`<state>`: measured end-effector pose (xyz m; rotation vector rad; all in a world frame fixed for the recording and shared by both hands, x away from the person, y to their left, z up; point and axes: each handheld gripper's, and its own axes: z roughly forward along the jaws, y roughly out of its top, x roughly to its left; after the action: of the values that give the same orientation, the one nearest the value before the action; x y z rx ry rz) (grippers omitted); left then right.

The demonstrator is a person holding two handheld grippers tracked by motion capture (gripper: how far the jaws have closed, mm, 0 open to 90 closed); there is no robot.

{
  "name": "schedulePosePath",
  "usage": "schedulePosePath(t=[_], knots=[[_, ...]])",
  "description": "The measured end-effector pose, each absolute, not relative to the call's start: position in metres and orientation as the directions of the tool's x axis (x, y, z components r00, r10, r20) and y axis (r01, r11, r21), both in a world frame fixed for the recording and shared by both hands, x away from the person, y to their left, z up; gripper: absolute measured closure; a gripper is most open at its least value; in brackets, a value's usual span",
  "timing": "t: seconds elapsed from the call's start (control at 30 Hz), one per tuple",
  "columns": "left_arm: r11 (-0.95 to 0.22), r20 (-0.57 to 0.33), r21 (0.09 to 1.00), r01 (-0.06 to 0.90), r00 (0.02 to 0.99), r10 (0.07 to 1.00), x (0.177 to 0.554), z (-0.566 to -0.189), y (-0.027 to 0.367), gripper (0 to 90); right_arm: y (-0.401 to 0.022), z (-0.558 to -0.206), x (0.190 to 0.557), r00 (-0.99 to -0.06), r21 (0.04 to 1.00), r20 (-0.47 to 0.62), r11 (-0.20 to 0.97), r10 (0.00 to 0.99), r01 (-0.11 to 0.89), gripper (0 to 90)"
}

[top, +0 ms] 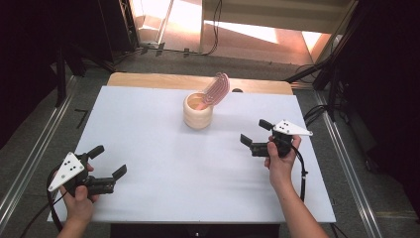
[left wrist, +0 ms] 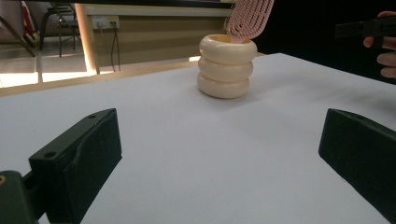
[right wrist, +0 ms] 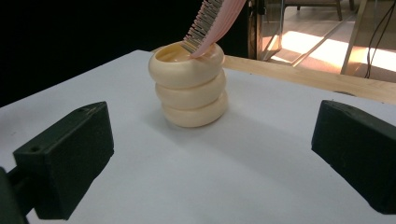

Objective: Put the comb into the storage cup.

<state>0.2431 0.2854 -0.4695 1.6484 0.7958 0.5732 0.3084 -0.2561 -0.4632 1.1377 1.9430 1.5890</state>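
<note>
The pink plastic hairbrush point(top: 216, 89) stands in the cream ringed cup point(top: 197, 115) at the table's far middle, leaning right. Our right gripper point(top: 254, 136) is nearer, our left gripper point(top: 109, 160) farther; both are open, holding nothing.

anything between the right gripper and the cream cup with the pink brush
Nothing: bare white table lies between the right gripper and the cup, as the right gripper view shows.

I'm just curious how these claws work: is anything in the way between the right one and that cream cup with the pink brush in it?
Nothing visible. Bare white table lies between the open right gripper and the cup. The brush stands in the cup, leaning over its rim. The left gripper is far off, also open.
</note>
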Motion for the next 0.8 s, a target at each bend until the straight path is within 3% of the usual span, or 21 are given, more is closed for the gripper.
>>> schedulePosePath(t=[0.8], knots=[[-0.111, -0.046, 0.973, 0.200, 0.645, 0.763, 0.243, -0.470, 0.285, 0.1, -0.299, -0.478, 0.263, -0.570, 0.944, 0.172, 0.031, 0.804, 0.329, 0.0]])
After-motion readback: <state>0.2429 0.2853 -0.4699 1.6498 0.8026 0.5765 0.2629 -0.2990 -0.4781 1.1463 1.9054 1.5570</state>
